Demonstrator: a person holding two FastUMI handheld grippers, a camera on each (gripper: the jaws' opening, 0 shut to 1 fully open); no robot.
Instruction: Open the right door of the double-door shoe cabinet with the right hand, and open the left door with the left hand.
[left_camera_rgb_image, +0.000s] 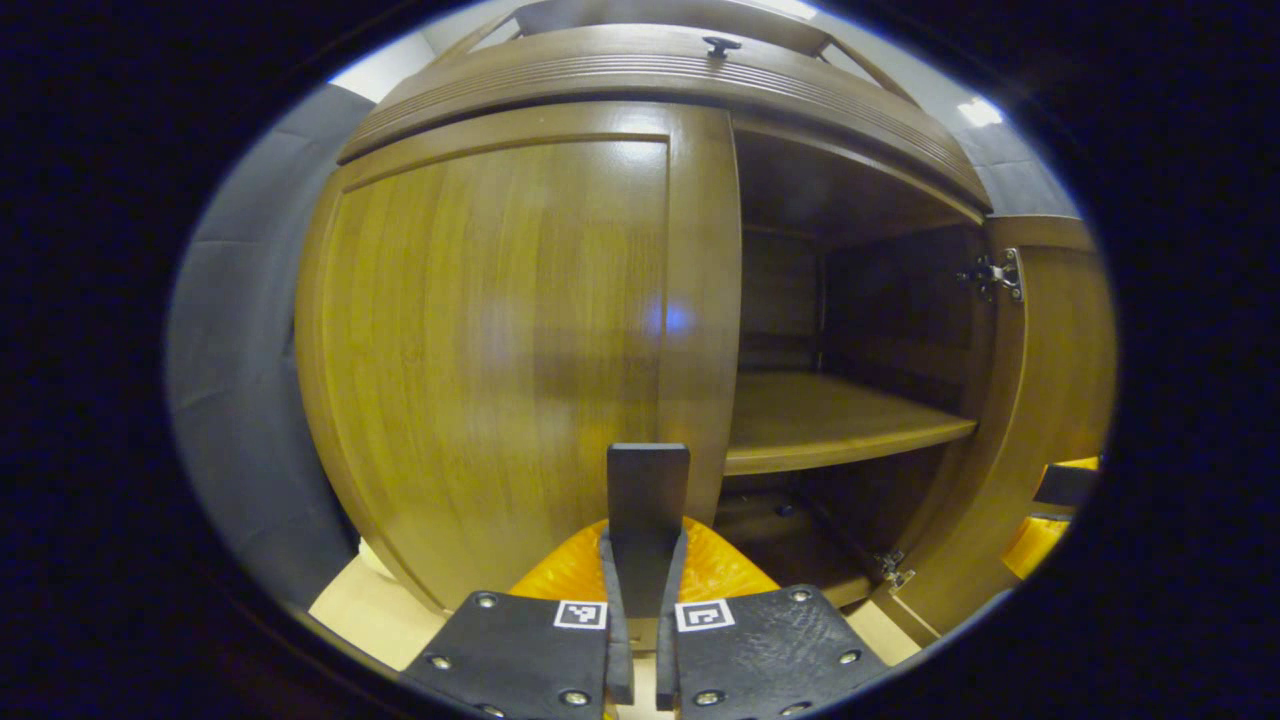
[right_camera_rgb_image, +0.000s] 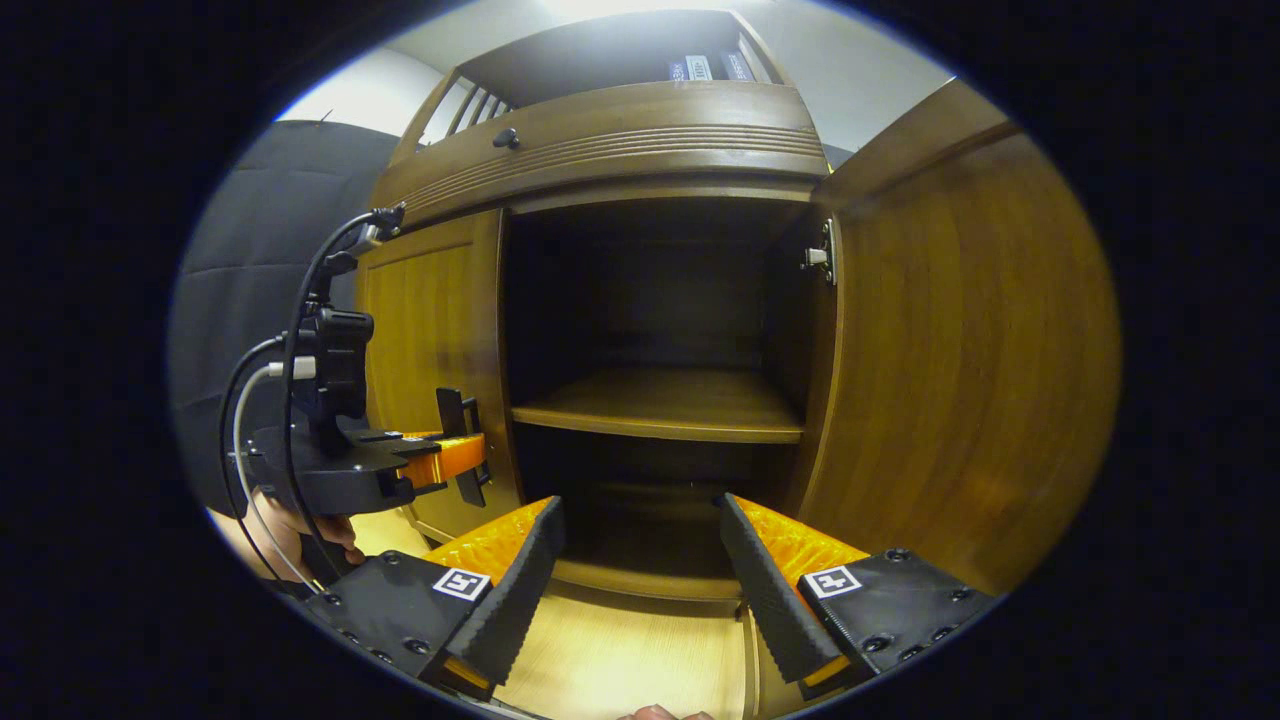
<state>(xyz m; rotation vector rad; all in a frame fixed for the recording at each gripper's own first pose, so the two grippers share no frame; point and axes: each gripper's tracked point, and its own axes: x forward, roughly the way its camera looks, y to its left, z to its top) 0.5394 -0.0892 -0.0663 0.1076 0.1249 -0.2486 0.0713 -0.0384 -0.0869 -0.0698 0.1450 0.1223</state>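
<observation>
The brown wooden shoe cabinet has its left door (left_camera_rgb_image: 500, 330) closed and its right door (left_camera_rgb_image: 1050, 400) swung wide open, baring a shelf (left_camera_rgb_image: 830, 420) and a dark inside. My left gripper (left_camera_rgb_image: 648, 470) is shut, fingers pressed together with nothing between them, just in front of the left door's right-hand stile. The right gripper view shows the left gripper (right_camera_rgb_image: 460, 450) held close to the left door (right_camera_rgb_image: 430, 330). My right gripper (right_camera_rgb_image: 640, 560) is open and holds nothing, low before the open compartment, with the right door (right_camera_rgb_image: 960, 350) to its right.
A drawer front with a small dark knob (right_camera_rgb_image: 507, 138) runs above the doors. Metal hinges (right_camera_rgb_image: 820, 255) sit on the open door's inner edge. A hand (right_camera_rgb_image: 300, 530) holds the left gripper, cables trailing up. Light wooden floor (right_camera_rgb_image: 620, 650) lies below. Dark padded wall stands left of the cabinet.
</observation>
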